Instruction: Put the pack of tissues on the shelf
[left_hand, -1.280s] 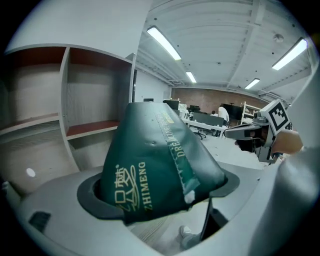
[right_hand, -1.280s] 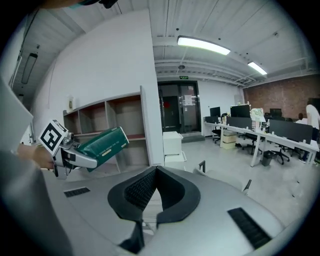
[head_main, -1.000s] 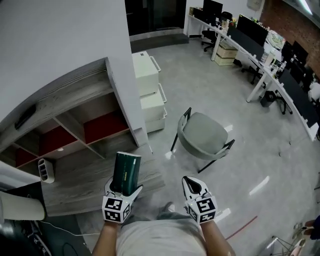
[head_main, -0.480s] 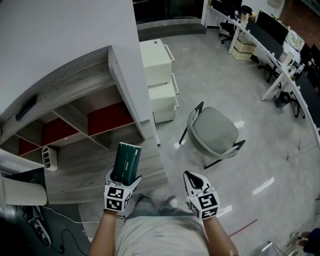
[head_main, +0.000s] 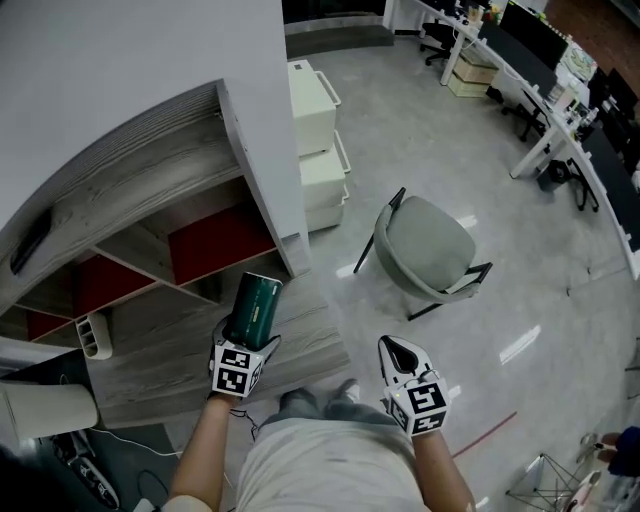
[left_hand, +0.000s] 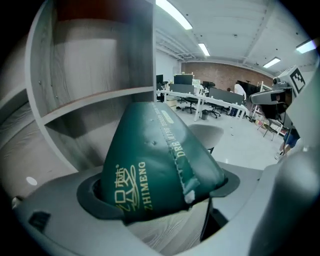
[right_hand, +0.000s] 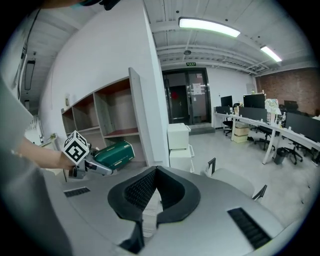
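Left gripper (head_main: 241, 343) clamps the green pack of tissues (head_main: 256, 303), which is tilted toward the wooden shelf (head_main: 150, 172). Right gripper (head_main: 395, 350) is pressed together, empty, above the floor (head_main: 520, 270).

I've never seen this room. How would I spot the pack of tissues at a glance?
Find the big grey wooden shelf unit against the white wall. Just in front of its open compartments, the left gripper holds the pack of tissues clamped in its jaws. It is the only dark green thing there, a soft wrapped pack with pale lettering.
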